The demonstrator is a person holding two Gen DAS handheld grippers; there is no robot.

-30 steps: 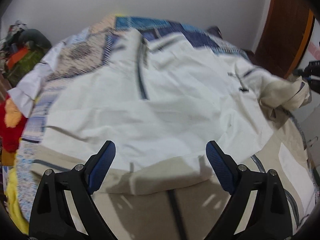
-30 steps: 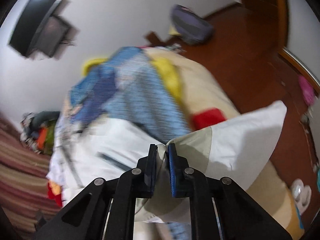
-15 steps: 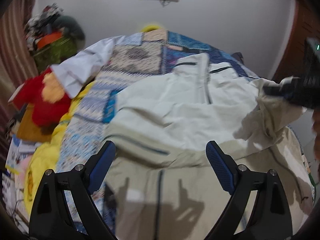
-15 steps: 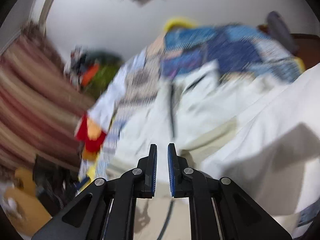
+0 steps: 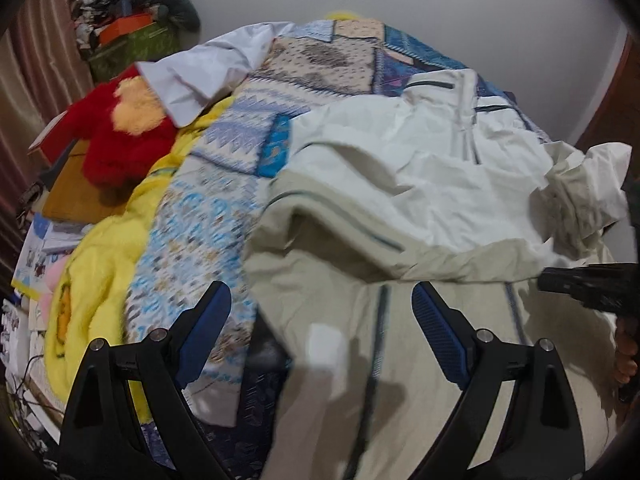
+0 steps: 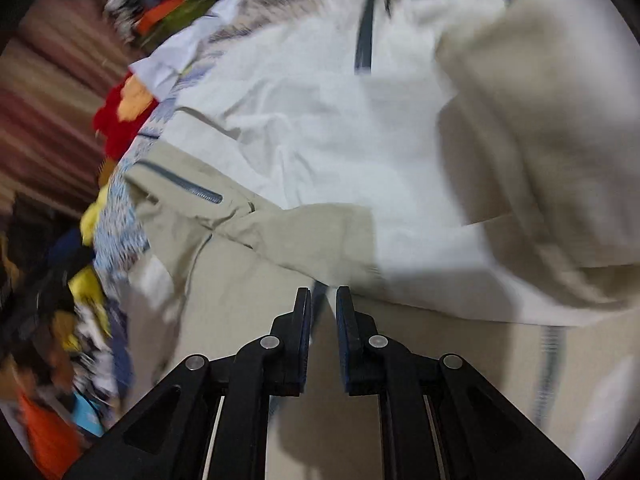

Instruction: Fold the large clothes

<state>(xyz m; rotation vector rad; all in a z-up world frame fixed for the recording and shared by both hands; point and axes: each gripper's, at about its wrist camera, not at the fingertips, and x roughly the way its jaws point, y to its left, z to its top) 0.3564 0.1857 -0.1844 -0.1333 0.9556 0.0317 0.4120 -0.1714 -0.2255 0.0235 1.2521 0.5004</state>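
A large white and beige jacket point(image 5: 400, 184) with dark zips lies spread on a bed, its lower part folded up over the body. It also fills the right wrist view point(image 6: 340, 128). My left gripper point(image 5: 320, 312) is open and empty, above the jacket's near left edge. My right gripper point(image 6: 323, 308) has its jaws almost closed with a narrow gap and nothing between them, just above the beige fabric. The right gripper also shows at the right edge of the left wrist view point(image 5: 592, 284).
A patterned blue quilt point(image 5: 224, 184) covers the bed. A yellow blanket point(image 5: 104, 256), a red and orange plush toy point(image 5: 120, 128) and a white shirt point(image 5: 208, 68) lie at the left. A pile of clutter point(image 5: 132, 20) stands by the curtain.
My right gripper has let go of the jacket's sleeve and swung over the jacket. The sleeve now lies folded on the body. My left gripper has shifted left.
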